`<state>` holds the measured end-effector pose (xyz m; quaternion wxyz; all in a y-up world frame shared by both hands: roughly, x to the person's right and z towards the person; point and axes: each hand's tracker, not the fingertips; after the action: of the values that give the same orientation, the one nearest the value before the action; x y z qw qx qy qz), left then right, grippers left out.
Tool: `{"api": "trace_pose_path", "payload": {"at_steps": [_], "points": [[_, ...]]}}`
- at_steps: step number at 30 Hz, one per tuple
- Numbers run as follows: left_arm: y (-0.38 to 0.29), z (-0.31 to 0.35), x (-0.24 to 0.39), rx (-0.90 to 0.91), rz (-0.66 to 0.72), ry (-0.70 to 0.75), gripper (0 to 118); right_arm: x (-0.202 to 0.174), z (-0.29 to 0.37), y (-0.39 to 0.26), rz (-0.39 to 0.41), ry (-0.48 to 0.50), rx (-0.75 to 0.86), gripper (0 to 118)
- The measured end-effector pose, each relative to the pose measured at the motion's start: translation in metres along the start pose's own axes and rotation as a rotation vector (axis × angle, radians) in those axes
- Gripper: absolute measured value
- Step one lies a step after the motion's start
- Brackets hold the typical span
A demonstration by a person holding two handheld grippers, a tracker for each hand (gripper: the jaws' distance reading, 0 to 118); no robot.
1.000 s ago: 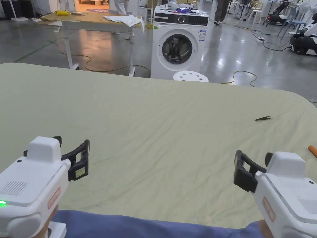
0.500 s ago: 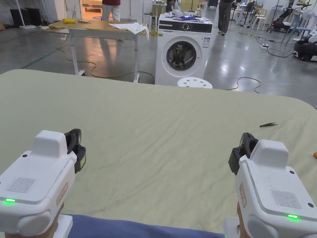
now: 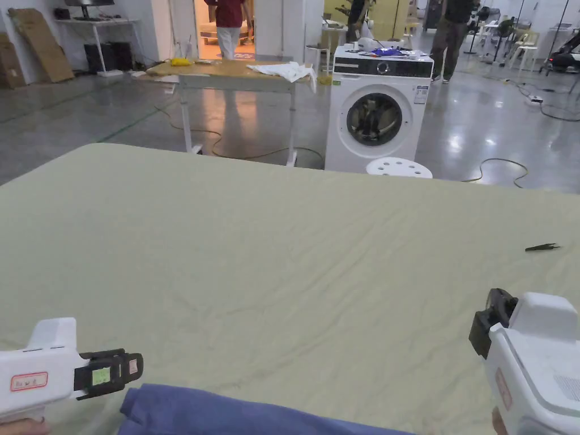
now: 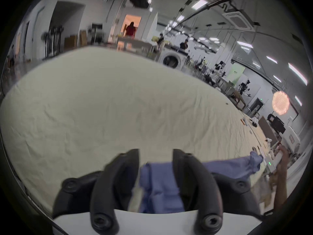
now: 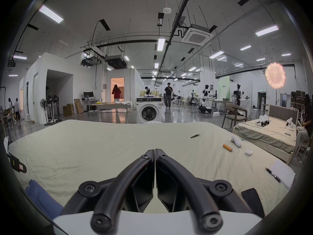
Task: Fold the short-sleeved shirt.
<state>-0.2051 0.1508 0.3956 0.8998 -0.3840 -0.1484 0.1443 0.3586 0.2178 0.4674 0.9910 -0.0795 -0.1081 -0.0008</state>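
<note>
Pale green surface [image 3: 294, 272]; blue shirt [image 3: 226, 410] bunched at 6 o'clock edge; left gripper [image 4: 155, 155] at 8 o'clock, jaws parted, empty; right gripper [image 5: 155, 151] at 4 o'clock, jaws closed, empty

Head view looks down across the bed [image 3: 283, 238] toward the washing machine [image 3: 376, 116], while both gripper views skim low over the same sheet, sharing that washer [image 5: 149, 112] beyond.
</note>
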Motion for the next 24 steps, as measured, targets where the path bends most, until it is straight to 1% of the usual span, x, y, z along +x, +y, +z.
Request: {"api": "trace_pose_path", "payload": {"at_steps": [1,2,3,4,6,8,9,11,12,13,15,19,20,21,22,23,24], "points": [[-0.004,-0.004,-0.012,-0.056,0.031,-0.024,54,0.0,-0.002,-0.003,-0.002,0.003,-0.014,0],[-0.008,-0.007,-0.019,-0.104,0.062,-0.047,69,0.0,-0.003,-0.005,-0.005,0.007,-0.025,0],[-0.014,-0.013,-0.03,-0.153,0.101,-0.093,78,0.0,-0.004,-0.008,-0.008,0.012,-0.037,0],[-0.02,-0.02,-0.04,-0.195,0.146,-0.152,83,0.0,-0.005,-0.011,-0.007,0.013,-0.048,0],[-0.033,-0.031,-0.053,-0.259,0.219,-0.223,84,0.0,-0.007,-0.016,-0.006,0.016,-0.063,0],[-0.039,-0.032,-0.064,-0.162,0.266,-0.314,84,0.0,-0.007,-0.019,-0.007,0.018,-0.078,0],[-0.041,-0.032,-0.069,-0.132,0.337,-0.375,84,0.001,-0.008,-0.021,-0.009,0.018,-0.085,0],[-0.05,-0.04,-0.072,-0.159,0.498,-0.46,83,0.002,-0.008,-0.023,-0.01,0.018,-0.096,0],[-0.056,-0.047,-0.072,-0.182,0.565,-0.52,81,0.002,-0.008,-0.024,-0.01,0.018,-0.101,0],[-0.06,-0.053,-0.068,-0.204,0.591,-0.565,78,0.003,-0.008,-0.025,-0.01,0.019,-0.105,0],[-0.067,-0.068,-0.06,-0.271,0.595,-0.625,67,0.003,-0.009,-0.026,-0.011,0.018,-0.113,0],[-0.064,-0.082,-0.031,-0.285,0.49,-0.61,49,0.004,-0.01,-0.026,-0.012,0.02,-0.125,0],[-0.062,-0.083,-0.027,-0.295,0.485,-0.602,30,0.003,-0.01,-0.027,-0.011,0.019,-0.126,0],[-0.061,-0.083,-0.023,-0.301,0.477,-0.556,12,0.003,-0.01,-0.027,-0.007,0.019,-0.128,0],[-0.06,-0.083,-0.018,-0.307,0.45,-0.501,8,0.003,-0.011,-0.026,-0.005,0.022,-0.131,0],[-0.059,-0.082,-0.017,-0.318,0.4,-0.422,8,0.003,-0.011,-0.026,-0.004,0.024,-0.131,0],[-0.061,-0.081,-0.012,-0.307,0.414,-0.469,7,0.003,-0.01,-0.026,-0.003,0.026,-0.132,0]]}}
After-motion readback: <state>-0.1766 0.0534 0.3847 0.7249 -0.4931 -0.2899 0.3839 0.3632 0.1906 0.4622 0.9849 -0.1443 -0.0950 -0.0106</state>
